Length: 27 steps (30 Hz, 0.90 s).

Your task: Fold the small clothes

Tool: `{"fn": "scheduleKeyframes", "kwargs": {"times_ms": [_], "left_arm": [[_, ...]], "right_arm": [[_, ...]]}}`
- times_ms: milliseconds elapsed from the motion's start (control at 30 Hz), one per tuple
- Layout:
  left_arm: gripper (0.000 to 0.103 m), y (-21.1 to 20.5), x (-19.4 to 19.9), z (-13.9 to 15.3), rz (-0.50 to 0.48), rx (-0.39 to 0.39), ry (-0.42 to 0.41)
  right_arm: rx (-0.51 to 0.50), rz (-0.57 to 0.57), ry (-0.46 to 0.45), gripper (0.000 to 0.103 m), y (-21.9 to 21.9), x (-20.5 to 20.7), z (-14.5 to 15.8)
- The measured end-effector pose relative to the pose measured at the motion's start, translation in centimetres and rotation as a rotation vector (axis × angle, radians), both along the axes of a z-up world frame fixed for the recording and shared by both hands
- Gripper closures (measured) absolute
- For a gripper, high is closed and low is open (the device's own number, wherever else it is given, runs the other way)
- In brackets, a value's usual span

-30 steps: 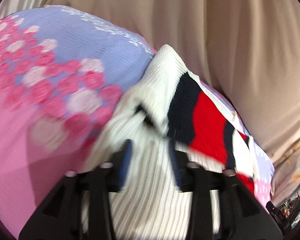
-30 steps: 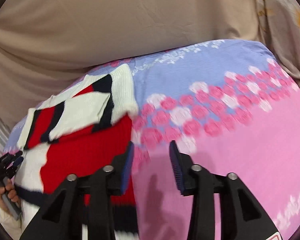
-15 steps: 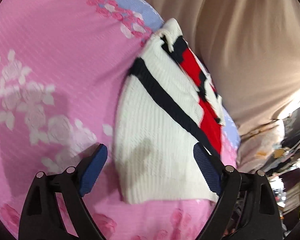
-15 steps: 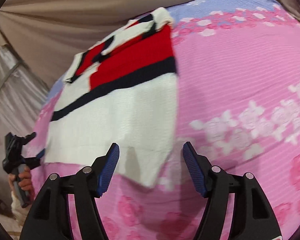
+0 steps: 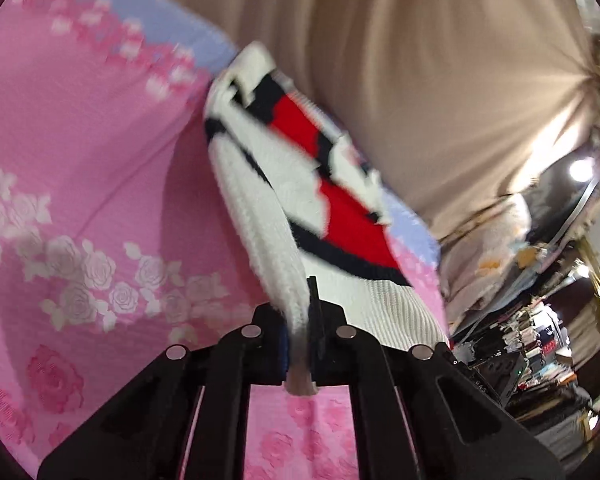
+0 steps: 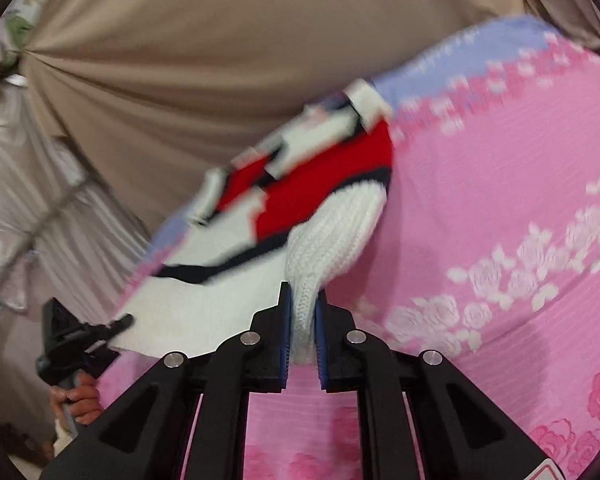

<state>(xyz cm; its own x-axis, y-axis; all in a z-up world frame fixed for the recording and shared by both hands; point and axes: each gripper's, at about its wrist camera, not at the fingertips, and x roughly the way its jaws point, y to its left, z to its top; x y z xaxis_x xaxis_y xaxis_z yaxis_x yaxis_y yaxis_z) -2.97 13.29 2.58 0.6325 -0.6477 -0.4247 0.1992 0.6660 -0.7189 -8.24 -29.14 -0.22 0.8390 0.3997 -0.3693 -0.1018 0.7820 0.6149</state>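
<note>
Two corners pinched, one per gripper, so the next fold looks set up. The sweater (image 5: pixel 300 168), a white knit with red and navy blocks, lies on the pink bedspread (image 5: pixel 80 160); in the left wrist view it runs from centre frame up toward the lilac strip at the top, and in the right wrist view it stretches from centre to upper middle.

The left gripper (image 5: pixel 298 344) is clamped on the white hem corner at bottom centre of its frame, knit bunched between the pads with a bit poking out below. The right gripper (image 6: pixel 302 328) is just finishing its squeeze on the other hem corner, and the fabric is already pressed between its pads. You can also spot the left gripper at the lower left of the right wrist view, held by a hand (image 6: pixel 76 398), with the hem stretched between the two tools.

My guess is the hem gets lifted and carried toward the collar end. To do it cleanly, I'd raise both corners together at the same height, keep the hem lightly taut so it doesn't sag, and lay it down square with the upper edge. Chunky knit like this can slip, so no yanking.

Behind it all hangs a beige curtain (image 5: pixel 400 60), with clutter at the far right.
</note>
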Motion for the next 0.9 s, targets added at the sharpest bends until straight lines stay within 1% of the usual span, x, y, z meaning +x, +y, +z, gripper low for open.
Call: {"fn": "scheduleKeyframes", "kwargs": {"times_ms": [33, 167, 233, 267, 367, 467, 533, 633, 667, 700, 733, 800, 833, 867, 900], "left_arm": [[0.098, 0.3, -1.0, 1.2, -0.002, -0.012, -0.050], [0.098, 2.0, -6.8, 5.9, -0.002, -0.089, -0.285], [0.098, 2.3, -9.0, 7.3, -0.002, -0.102, -0.368], [0.098, 2.2, -10.1, 8.3, 0.003, -0.090, -0.413], [0.098, 1.8, -12.1, 10.0, -0.012, -0.072, -0.484], [0.098, 1.6, -12.3, 10.8, 0.014, -0.045, -0.499], [0.097, 1.8, -10.5, 10.8, 0.028, -0.039, -0.475], [0.097, 1.6, -5.1, 10.9, 0.071, 0.034, -0.429], [0.097, 1.1, -1.7, 10.8, 0.086, 0.073, -0.391], [0.097, 0.8, 0.8, 10.7, 0.096, 0.089, -0.361], [0.097, 0.4, 3.7, 10.3, 0.105, 0.101, -0.323], [0.097, -1.0, 10.1, 9.3, 0.149, 0.151, -0.249], [0.097, -1.9, 12.9, 8.8, 0.155, 0.189, -0.215], [0.094, -3.1, 16.2, 8.2, 0.177, 0.264, -0.191], [0.093, -4.0, 18.5, 7.4, 0.204, 0.324, -0.169]], "right_arm": [[0.002, 0.002, -0.059, 0.097, -0.2, -1.1, 1.1], [0.019, 0.047, -0.287, 0.097, -1.4, -5.7, 5.5], [-0.001, 0.054, -0.373, 0.097, -1.6, -7.6, 7.4], [-0.015, 0.056, -0.414, 0.097, -1.6, -8.6, 8.5], [-0.045, 0.055, -0.492, 0.097, -1.7, -10.6, 10.6], [-0.040, 0.057, -0.504, 0.097, -1.8, -10.3, 11.4], [-0.053, 0.042, -0.491, 0.097, -2.1, -8.4, 11.3], [-0.050, 0.009, -0.428, 0.097, -3.4, -2.5, 10.8], [-0.048, -0.003, -0.401, 0.097, -3.8, 0.3, 10.7], [-0.053, -0.022, -0.366, 0.097, -4.2, 3.7, 10.6], [-0.054, -0.034, -0.342, 0.098, -4.4, 5.9, 10.5], [-0.096, -0.063, -0.266, 0.098, -4.2, 12.6, 10.2], [-0.109, -0.093, -0.218, 0.097, -4.1, 15.6, 9.7], [-0.099, -0.095, -0.153, 0.096, -4.0, 19.2, 8.8], [-0.099, -0.107, -0.094, 0.095, -4.0, 21.6, 8.0]]}}
